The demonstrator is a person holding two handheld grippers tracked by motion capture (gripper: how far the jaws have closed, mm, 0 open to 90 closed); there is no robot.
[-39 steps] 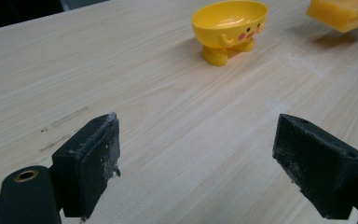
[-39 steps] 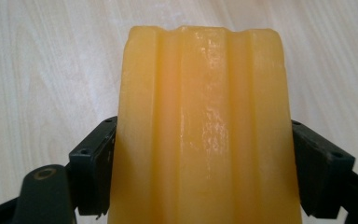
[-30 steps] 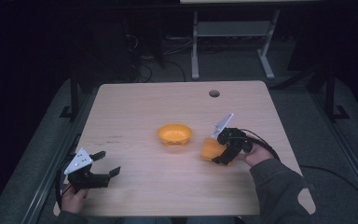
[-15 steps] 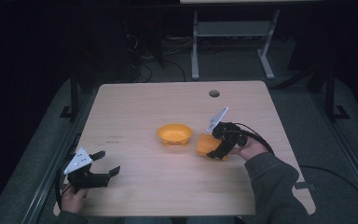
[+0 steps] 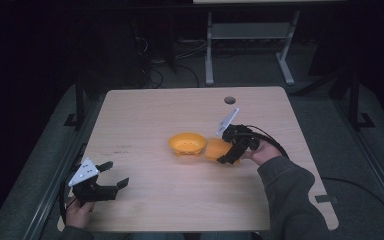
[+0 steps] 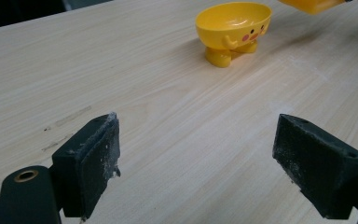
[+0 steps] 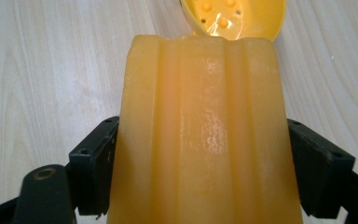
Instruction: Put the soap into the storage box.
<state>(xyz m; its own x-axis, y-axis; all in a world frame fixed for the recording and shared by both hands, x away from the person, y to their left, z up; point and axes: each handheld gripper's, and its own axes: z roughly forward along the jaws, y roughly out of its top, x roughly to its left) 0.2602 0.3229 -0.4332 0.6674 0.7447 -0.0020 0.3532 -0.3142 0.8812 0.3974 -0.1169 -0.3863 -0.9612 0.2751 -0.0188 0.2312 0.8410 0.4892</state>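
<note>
A yellow bowl (image 5: 187, 143) with a cartoon face and little feet (image 6: 233, 29) stands at the middle of the wooden table (image 5: 145, 115). My right gripper (image 5: 227, 156) is shut on a ribbed orange cup (image 7: 205, 135), tilted so its mouth points at the bowl (image 7: 235, 16), just right of it. Small orange balls lie inside the bowl. The cup (image 5: 217, 149) hangs slightly above the table. My left gripper (image 5: 116, 176) rests open near the front left corner, its pads (image 6: 91, 163) wide apart over bare wood.
A round cable hole (image 5: 229, 100) sits near the table's far edge. Behind the table stands a grey metal frame (image 5: 250, 35) on a dark floor with cables.
The right gripper has carried the orange cup leftward, closer to the bowl, and tilted it toward it. The left gripper has stayed still.
</note>
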